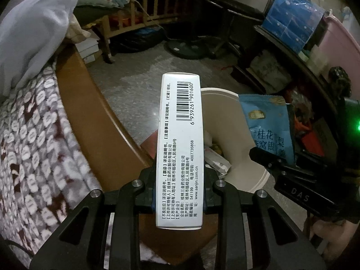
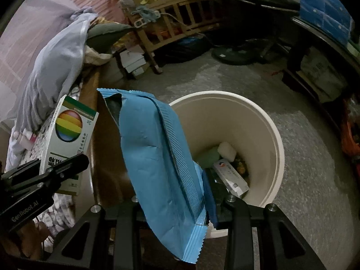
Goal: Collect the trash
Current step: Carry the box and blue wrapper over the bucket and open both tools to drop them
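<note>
Between the black fingers of the left gripper [image 1: 180, 193] sits a long white medicine box [image 1: 178, 148], pinched tight on both sides. The box points straight ahead. Its top face has small black words and a barcode with numbers beside it. From the right wrist camera the same box [image 2: 67, 139] shows a rainbow ball and a green stripe on its front.

The right gripper [image 2: 180, 204] is squeezed shut on a blue snack bag [image 2: 157, 164]. The bag is flat and crinkly, with zigzag edges, a ridged seam down its back, and a torn top that shows silver inside. Seen from the left wrist camera, the bag [image 1: 267, 123] has white words on its front.

Just past both things stands a round cream trash bin [image 2: 267, 126] on the gray floor [image 2: 225, 76]. The bag hangs by its near rim, and the box is held beside it. Inside the bin lie a small white box [image 2: 229, 175], something green, and a white lump.

Beside the bin is a bed with a brown and white spotted blanket [image 1: 29, 139]. Far back stands a wooden crib [image 2: 171, 15].
</note>
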Demonstrator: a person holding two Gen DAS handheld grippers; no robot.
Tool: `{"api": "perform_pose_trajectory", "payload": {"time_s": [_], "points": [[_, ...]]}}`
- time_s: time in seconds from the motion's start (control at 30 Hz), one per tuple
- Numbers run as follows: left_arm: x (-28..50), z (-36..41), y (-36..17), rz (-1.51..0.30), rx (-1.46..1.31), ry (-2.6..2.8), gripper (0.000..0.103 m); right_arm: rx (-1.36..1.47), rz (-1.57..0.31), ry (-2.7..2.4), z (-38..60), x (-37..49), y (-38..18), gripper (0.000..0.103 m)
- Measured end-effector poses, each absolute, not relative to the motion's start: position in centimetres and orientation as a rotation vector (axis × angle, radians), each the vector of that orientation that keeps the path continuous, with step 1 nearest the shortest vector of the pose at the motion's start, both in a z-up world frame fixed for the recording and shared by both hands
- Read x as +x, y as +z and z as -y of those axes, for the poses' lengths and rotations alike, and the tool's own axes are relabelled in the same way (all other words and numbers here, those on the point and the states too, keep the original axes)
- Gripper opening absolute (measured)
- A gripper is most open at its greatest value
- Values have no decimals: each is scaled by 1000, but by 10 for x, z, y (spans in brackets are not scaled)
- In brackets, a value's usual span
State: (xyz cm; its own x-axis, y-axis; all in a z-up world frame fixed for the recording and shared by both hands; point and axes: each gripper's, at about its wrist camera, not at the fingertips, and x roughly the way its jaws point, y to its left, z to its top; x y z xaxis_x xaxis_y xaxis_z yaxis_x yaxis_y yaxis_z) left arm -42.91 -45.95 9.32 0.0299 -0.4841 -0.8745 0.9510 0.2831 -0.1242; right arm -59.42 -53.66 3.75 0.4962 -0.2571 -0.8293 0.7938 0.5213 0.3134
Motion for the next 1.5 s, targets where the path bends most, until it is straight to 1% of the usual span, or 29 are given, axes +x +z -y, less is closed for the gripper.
{"api": "perform_pose_trajectory", "payload": {"time_s": [0.87, 0.93, 1.0, 1.03, 1.07, 1.1, 1.13, 1.17, 1.2, 1.33, 1.5], "points": [[-437, 481, 79, -1004, 626, -1231, 25, 846, -810, -776, 551, -608, 22, 32], [-438, 481, 79, -1011, 618, -1245, 25, 853, -802, -780, 551, -609, 22, 37], [-438, 481, 78, -1019, 604, -1264, 26, 857, -790, -785, 552, -612, 22, 45], [-438, 480, 78, -1020, 599, -1272, 29, 861, -780, -787, 552, -613, 23, 45], [-439, 479, 78, -1024, 590, -1286, 41, 866, -770, -792, 552, -615, 23, 45], [-438, 478, 78, -1028, 582, -1291, 48, 869, -765, -797, 553, -616, 24, 47], [-437, 476, 79, -1032, 562, -1296, 59, 873, -759, -801, 553, -617, 25, 49], [-436, 473, 81, -1029, 544, -1299, 61, 878, -749, -806, 551, -618, 27, 54], [-436, 471, 83, -1022, 537, -1298, 61, 877, -744, -809, 550, -619, 29, 55], [-439, 459, 93, -962, 558, -1265, 61, 828, -723, -824, 537, -618, 41, 56], [-441, 432, 115, -825, 591, -1204, 61, 712, -686, -872, 511, -611, 63, 56]]}}
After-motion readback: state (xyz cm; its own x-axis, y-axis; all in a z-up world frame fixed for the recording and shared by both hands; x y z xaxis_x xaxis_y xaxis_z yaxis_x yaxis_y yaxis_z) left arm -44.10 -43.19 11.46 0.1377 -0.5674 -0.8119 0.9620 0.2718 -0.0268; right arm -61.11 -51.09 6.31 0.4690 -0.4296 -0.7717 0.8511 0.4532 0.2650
